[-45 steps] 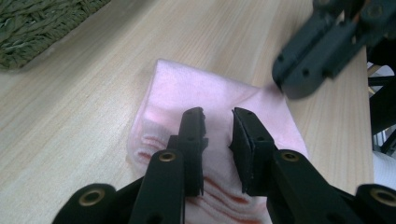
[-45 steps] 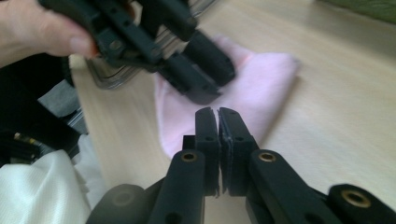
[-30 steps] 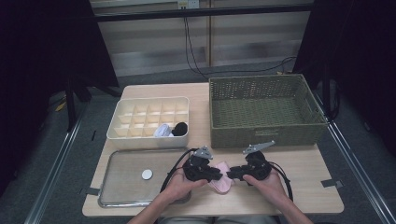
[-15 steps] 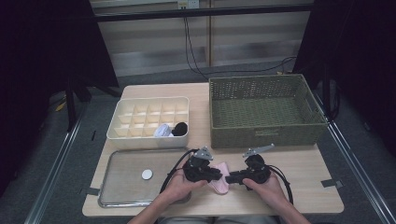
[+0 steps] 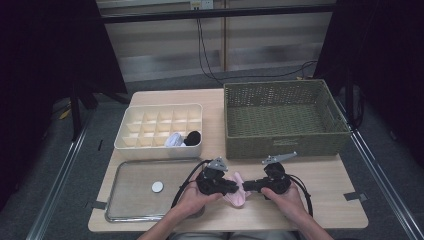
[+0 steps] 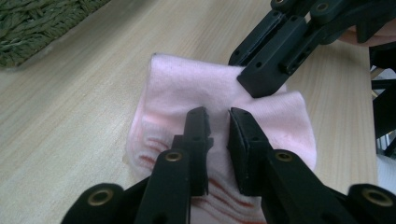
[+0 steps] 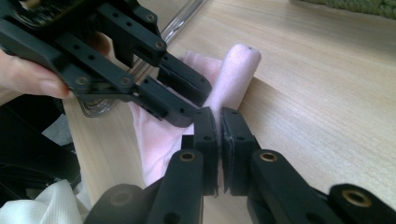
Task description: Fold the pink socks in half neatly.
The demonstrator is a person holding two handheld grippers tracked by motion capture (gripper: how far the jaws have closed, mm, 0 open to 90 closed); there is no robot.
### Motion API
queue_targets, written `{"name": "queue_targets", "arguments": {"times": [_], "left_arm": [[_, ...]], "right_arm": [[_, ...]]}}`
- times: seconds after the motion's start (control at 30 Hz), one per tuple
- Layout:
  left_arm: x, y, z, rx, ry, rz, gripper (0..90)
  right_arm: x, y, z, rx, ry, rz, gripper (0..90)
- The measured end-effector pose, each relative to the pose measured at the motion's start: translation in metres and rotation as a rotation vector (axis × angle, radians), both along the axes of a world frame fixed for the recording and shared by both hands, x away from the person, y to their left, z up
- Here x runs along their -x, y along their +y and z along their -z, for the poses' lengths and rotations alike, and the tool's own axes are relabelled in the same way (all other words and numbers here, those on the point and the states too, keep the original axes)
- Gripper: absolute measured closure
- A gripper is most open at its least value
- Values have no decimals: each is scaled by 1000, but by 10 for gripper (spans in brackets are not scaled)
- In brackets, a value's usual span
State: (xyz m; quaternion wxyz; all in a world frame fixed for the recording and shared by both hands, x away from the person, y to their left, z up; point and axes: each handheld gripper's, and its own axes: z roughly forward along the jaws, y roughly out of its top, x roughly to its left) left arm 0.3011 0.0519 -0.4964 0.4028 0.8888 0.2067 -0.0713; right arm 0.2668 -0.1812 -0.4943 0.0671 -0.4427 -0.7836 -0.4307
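High view: my two hand-held grippers met over a small pink knitted sock [image 5: 236, 189] at the lower centre of the frame, on the pale wooden table [image 5: 325, 172], between the metal tray [image 5: 130, 200] and the green woven basket [image 5: 280, 120].

My right gripper [image 7: 218, 122] had just been closing and now pinched a fold of the sock's rolled edge between its jaws. My left gripper [image 6: 217, 122] pressed down on the sock's middle, jaws narrowly apart over a ridge of cloth; I could not tell whether they truly nipped it. To fold it well, I judged, the left should pin the fabric flat while the right drew its edge over evenly, without dragging. Both hands lay low and level at the bottom of the frame, grippers pointing inward, tip to tip.
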Motion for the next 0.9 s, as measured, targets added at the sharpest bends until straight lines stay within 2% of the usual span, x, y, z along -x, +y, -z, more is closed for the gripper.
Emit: {"name": "queue_targets", "arguments": {"times": [0.03, 0.07, 0.2, 0.27, 0.43, 0.53, 0.6, 0.7, 0.9], "left_arm": [[0, 0, -1, -10, 1, 2, 742], [1, 1, -2, 16, 1, -7, 731], [1, 6, -13, 42, -9, -13, 684], [0, 11, -20, 71, -11, -30, 667], [-5, 29, -22, 55, -14, -87, 581], [-6, 35, -13, 51, 26, -112, 480], [-7, 33, -11, 41, 33, -110, 441], [-7, 27, -8, 52, 43, -105, 423], [-4, 11, -1, 15, 50, -89, 446]], "right_arm": [[0, 0, 0, 1, 1, -1, 863], [0, 0, 1, 3, 2, -2, 863], [0, -3, 0, 17, -1, -7, 863], [0, -4, -2, 36, -6, -13, 862], [0, -9, -3, 38, -10, -9, 862], [0, -9, -4, 42, -20, -9, 861], [0, -8, -6, 40, -23, -9, 861], [1, -8, -7, 50, -32, -16, 860], [0, -7, -7, 46, -32, -9, 860]]}}
